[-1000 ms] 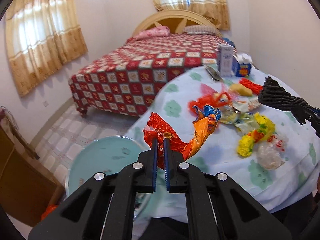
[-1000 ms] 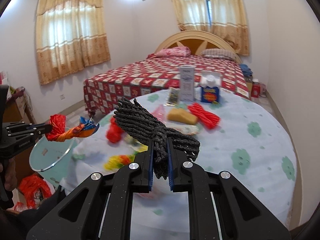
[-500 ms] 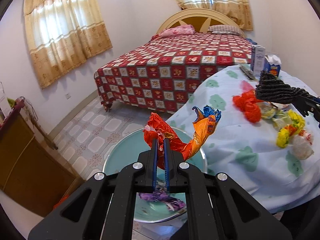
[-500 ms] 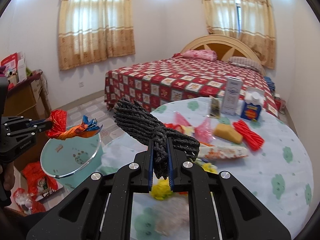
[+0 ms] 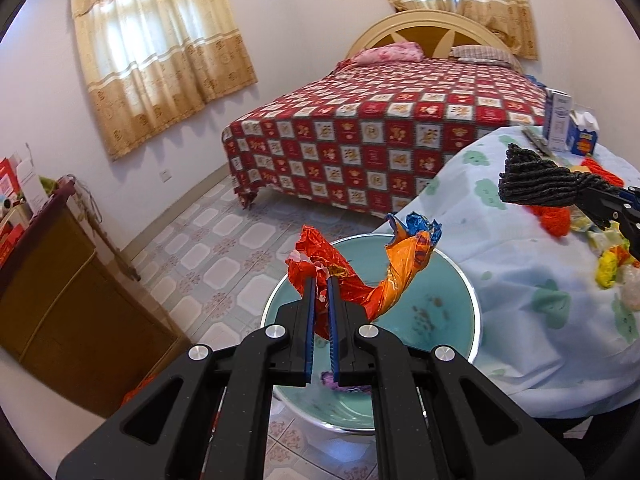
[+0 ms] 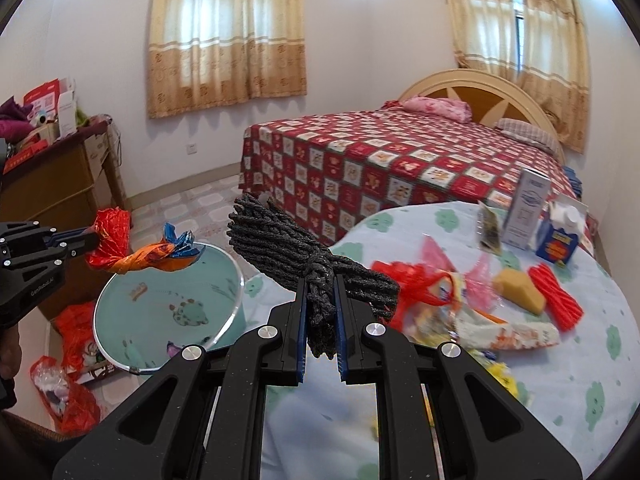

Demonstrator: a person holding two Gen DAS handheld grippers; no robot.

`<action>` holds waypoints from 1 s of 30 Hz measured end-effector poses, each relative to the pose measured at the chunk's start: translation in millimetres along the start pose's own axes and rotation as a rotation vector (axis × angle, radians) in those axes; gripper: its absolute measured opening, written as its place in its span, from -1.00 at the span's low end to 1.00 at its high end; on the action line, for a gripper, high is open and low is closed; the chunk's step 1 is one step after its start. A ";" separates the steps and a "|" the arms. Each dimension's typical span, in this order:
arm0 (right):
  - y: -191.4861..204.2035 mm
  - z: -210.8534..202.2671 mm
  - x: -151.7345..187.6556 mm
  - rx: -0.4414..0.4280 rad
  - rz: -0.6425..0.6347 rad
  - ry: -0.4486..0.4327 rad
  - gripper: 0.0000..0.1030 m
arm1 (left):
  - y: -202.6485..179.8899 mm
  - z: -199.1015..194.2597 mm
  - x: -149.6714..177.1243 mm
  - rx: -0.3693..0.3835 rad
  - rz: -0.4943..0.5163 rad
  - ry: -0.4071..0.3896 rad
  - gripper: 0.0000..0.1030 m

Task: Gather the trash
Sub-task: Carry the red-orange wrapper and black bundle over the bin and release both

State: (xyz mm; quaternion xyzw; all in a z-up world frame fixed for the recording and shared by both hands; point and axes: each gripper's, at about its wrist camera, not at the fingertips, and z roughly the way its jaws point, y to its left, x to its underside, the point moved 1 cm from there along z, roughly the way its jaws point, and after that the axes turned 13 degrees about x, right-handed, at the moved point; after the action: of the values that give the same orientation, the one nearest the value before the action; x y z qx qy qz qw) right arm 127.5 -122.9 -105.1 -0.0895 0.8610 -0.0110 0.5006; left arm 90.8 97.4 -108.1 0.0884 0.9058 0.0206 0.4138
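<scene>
Left gripper (image 5: pixel 321 292): jaws closed on a crumpled red-orange wrapper (image 5: pixel 360 276), pinched at its red end. The wrapper's free end, orange with a blue tip, twists up and to the right. It hangs in the air above the open teal bin (image 5: pixel 440 300). The right wrist view confirms this: wrapper (image 6: pixel 136 254) over the bin's near rim, not touching it. A purple scrap (image 5: pixel 344 384) lies at the bin's bottom, partly hidden behind the fingers.

Right gripper (image 6: pixel 320 300): jaws closed on a dark grey rope bundle (image 6: pixel 288 248), gripped at its knotted middle. The loops fan out up-left. The bundle is held over the table's edge, between table and bin.

Table (image 6: pixel 580 380): round, covered with a pale blue cloth with green spots, standing just beside the bin. More litter remains on it: a red bag (image 6: pixel 408 280), a yellow sponge (image 6: pixel 520 290), a red cord bundle (image 6: pixel 556 296), a white printed wrapper (image 6: pixel 508 332). At the far edge stand a white carton (image 6: pixel 526 210) and a blue box (image 6: pixel 558 240).

Floor left of the bin: red plastic bags (image 6: pixel 76 336). Bed (image 6: pixel 380 160) with a red checked cover behind.
</scene>
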 end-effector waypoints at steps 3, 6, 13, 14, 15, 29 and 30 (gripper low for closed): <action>10.0 3.3 -2.6 -0.012 -0.017 0.000 -0.76 | 8.9 1.0 3.5 -0.023 -0.007 0.006 -0.88; 21.3 8.2 -6.5 -0.027 -0.035 0.001 -0.76 | 16.7 1.9 7.1 -0.042 -0.017 0.015 -0.88; 43.2 16.5 -14.4 -0.058 -0.068 0.004 -0.76 | 34.4 1.5 12.1 -0.084 -0.042 0.031 -0.88; 47.0 17.8 -15.0 -0.062 -0.073 0.005 -0.76 | 36.2 2.0 12.9 -0.093 -0.048 0.035 -0.88; 49.7 19.1 -15.2 -0.067 -0.077 0.007 -0.76 | 38.8 2.1 14.1 -0.097 -0.054 0.038 -0.88; 77.9 23.3 -14.4 -0.101 -0.118 0.018 -0.76 | 55.0 0.7 17.7 -0.127 -0.091 0.044 -0.88; 77.6 24.1 -14.3 -0.103 -0.118 0.019 -0.76 | 53.7 1.8 17.2 -0.126 -0.091 0.045 -0.88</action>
State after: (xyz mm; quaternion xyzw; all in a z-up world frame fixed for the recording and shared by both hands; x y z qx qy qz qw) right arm 144.1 -42.5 -113.2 -0.1656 0.8583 0.0029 0.4857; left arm 88.9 153.2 -116.1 0.0206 0.9148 0.0605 0.3988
